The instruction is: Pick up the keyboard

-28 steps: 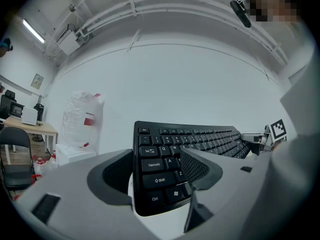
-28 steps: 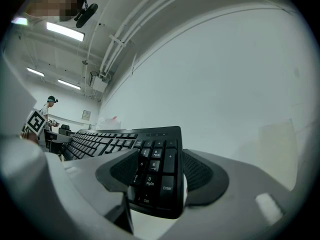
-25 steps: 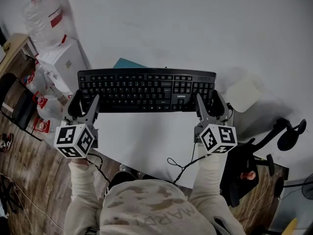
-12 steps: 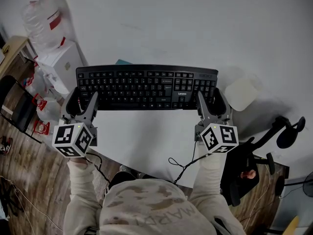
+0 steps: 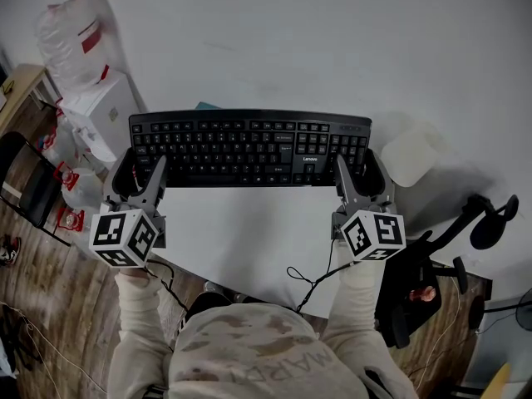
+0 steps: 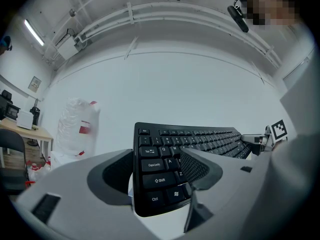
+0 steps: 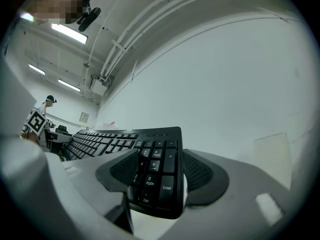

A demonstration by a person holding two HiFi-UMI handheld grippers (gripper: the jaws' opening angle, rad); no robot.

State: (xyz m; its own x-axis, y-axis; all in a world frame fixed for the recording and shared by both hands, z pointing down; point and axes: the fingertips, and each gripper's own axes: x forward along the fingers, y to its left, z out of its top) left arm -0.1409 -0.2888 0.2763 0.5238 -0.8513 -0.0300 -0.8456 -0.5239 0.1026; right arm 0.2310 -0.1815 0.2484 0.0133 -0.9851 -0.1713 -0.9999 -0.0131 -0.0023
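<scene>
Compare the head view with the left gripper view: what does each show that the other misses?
Head view only: the right gripper shut on the keyboard's number-pad end, a white square object beside it, and the person's sleeves. Left gripper view only: ceiling lights and the Ctrl and Shift keys lying between the left gripper's pads. Both: the keyboard, the left gripper shut on its end, and the plastic bag.

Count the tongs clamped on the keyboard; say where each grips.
2. The left tongs clamp the keyboard at its left end, by Ctrl and Shift; the right tongs clamp its right end, at the number pad.
</scene>
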